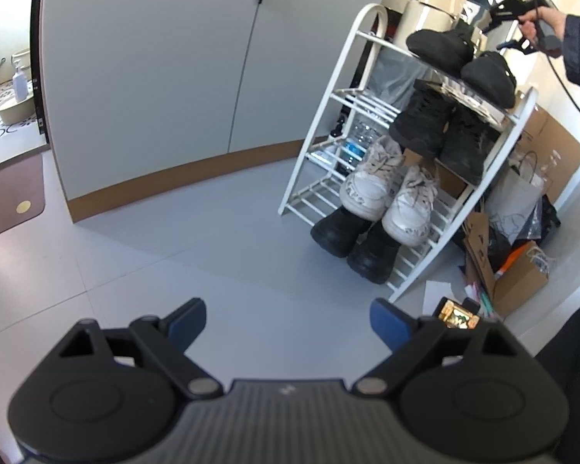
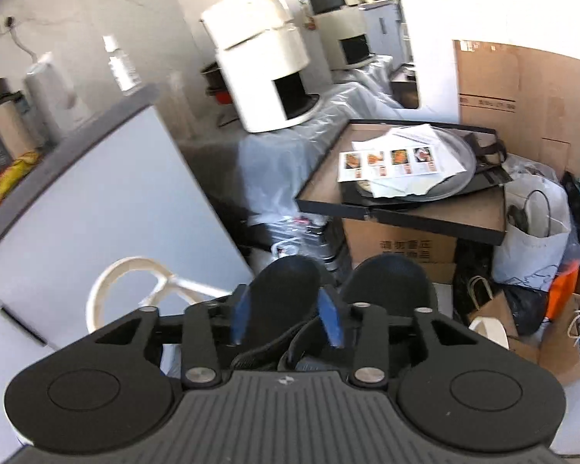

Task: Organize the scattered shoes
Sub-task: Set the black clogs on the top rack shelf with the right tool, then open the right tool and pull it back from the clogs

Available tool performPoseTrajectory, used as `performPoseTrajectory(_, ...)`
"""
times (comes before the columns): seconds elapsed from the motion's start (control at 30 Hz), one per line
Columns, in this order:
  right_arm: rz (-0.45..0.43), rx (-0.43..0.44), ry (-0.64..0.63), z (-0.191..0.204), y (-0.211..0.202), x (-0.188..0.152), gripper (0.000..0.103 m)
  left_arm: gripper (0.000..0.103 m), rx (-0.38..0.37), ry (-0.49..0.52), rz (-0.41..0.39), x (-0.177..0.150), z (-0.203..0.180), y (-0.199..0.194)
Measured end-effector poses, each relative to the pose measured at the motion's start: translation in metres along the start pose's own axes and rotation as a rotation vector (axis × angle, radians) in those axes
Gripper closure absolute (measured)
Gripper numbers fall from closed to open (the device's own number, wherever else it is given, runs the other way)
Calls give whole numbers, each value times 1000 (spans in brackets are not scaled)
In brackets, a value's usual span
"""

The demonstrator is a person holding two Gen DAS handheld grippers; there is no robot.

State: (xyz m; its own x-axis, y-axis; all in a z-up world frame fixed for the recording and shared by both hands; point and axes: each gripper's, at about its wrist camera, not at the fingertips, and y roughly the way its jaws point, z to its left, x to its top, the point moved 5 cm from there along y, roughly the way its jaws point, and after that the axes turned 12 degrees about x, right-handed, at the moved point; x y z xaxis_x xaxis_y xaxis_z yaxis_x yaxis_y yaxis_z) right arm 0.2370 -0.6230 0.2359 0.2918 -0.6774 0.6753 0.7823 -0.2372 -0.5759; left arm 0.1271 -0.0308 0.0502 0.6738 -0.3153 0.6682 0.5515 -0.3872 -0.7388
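Rack (image 1: 367,54), white, standing on grey floor (image 1: 212,239) beside a cabinet (image 1: 154,77). Its tiers hold paired shoes: black shoes (image 1: 440,48) on top, black boots (image 1: 429,123) below, white sneakers (image 1: 371,185) next, black clogs (image 1: 340,232) lowest. Left gripper (image 1: 288,319) hangs over bare floor, jaws spread wide, nothing between them. Right gripper (image 2: 288,319) sits above the top pair, jaws partly apart and empty, clear of the black shoes (image 2: 290,282). Cardboard boxes (image 2: 522,89) and bags (image 2: 533,232) crowd the corner beyond.
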Motion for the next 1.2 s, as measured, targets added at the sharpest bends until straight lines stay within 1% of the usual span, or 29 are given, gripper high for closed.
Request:
performPoseTrajectory(0.07, 9, 10, -21, 2, -11, -3, 52, 10, 0, 2, -7, 0, -2, -4)
performPoseTrajectory(0.13, 9, 30, -38, 3, -26, -7, 41, 10, 1, 2, -16, 0, -4, -8)
performPoseTrajectory(0.17, 14, 53, -46, 5, -32, -10, 37, 10, 0, 2, -21, 0, -5, -10)
performPoseTrajectory(0.23, 36, 120, -51, 8, -45, -18, 26, 10, -2, 2, -32, 1, -7, -15)
performPoseTrajectory(0.3, 51, 148, -77, 12, -57, -28, 22, 10, -6, 2, -42, 1, -9, -18)
performPoseTrajectory(0.33, 60, 148, -113, 16, -65, -35, 20, 10, -7, 1, -44, 1, -9, -19)
performPoseTrajectory(0.4, 70, 149, -147, 20, -74, -44, 19, 10, 0, -6, -39, 0, -10, -19)
performPoseTrajectory(0.47, 79, 174, -174, 25, -91, -56, 17, 10, 5, -9, -34, -1, -10, -19)
performPoseTrajectory(0.6, 70, 194, -198, 31, -114, -71, 8, 10, 17, 2, -23, -5, -9, -22)
performPoseTrajectory(0.77, 84, 184, -268, 35, -140, -102, 4, 10, 11, -14, -30, -5, -8, -31)
performPoseTrajectory(0.8, 82, 187, -279, 35, -145, -108, 2, 10, 10, -18, -32, -5, -8, -32)
performPoseTrajectory(0.87, 75, 202, -288, 35, -155, -121, 1, 10, 7, -15, -36, -4, -10, -35)
performPoseTrajectory(1.03, 69, 240, -259, 26, -175, -158, 0, 10, -18, -12, -57, -2, -22, -44)
performPoseTrajectory(1.17, 71, 267, -250, 19, -186, -183, 0, 10, -12, -9, -64, -3, -30, -49)
performPoseTrajectory(1.2, 70, 289, -244, 16, -192, -198, 0, 10, -12, -12, -66, -3, -31, -51)
